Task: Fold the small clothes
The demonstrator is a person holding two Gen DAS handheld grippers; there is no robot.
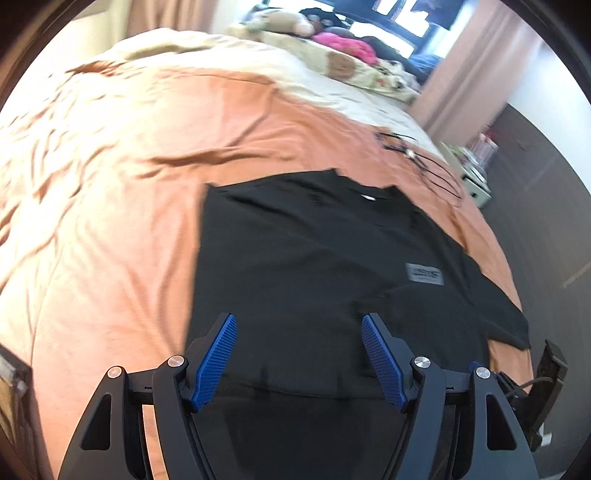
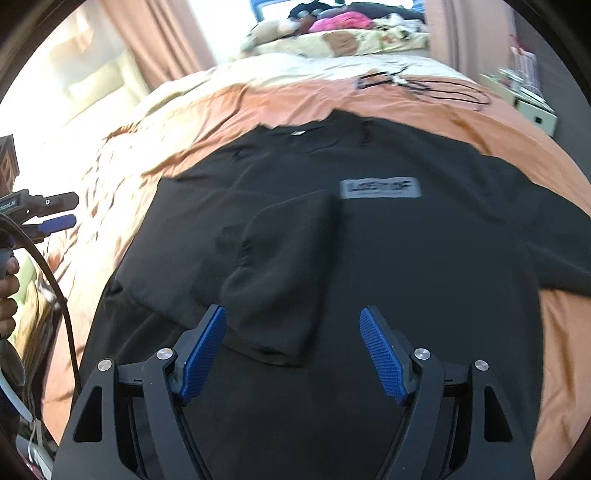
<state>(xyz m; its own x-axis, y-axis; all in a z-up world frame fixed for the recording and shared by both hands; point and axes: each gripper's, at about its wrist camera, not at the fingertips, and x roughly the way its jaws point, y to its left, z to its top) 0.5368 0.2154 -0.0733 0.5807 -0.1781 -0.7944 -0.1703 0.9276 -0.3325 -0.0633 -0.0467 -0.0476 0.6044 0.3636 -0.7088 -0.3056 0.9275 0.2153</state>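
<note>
The left gripper [image 1: 299, 356] has its blue-padded fingers [image 1: 216, 360] spread wide with nothing between them, hanging over the near part of a black T-shirt [image 1: 332, 258]. The right gripper [image 2: 293, 354] is likewise spread wide and empty, its pads [image 2: 384, 354] apart above the same garment.

The T-shirt lies flat on an orange bedspread [image 1: 110, 221], collar toward the far end of the bed, with a grey printed label [image 2: 380, 188] on its chest. In the right wrist view one sleeve [image 2: 284, 269] is folded inward over the body of the shirt, its hem just ahead of the right gripper's left finger. The other sleeve [image 2: 561, 236] spreads out to the right.

Beyond the collar a black cable [image 2: 424, 86] lies on the bedspread, and farther back are a cream sheet [image 1: 207, 48] and a pile of clothes and soft toys [image 2: 332, 26]. At the left edge of the right wrist view a person's hand [image 2: 7, 291] holds the other gripper.
</note>
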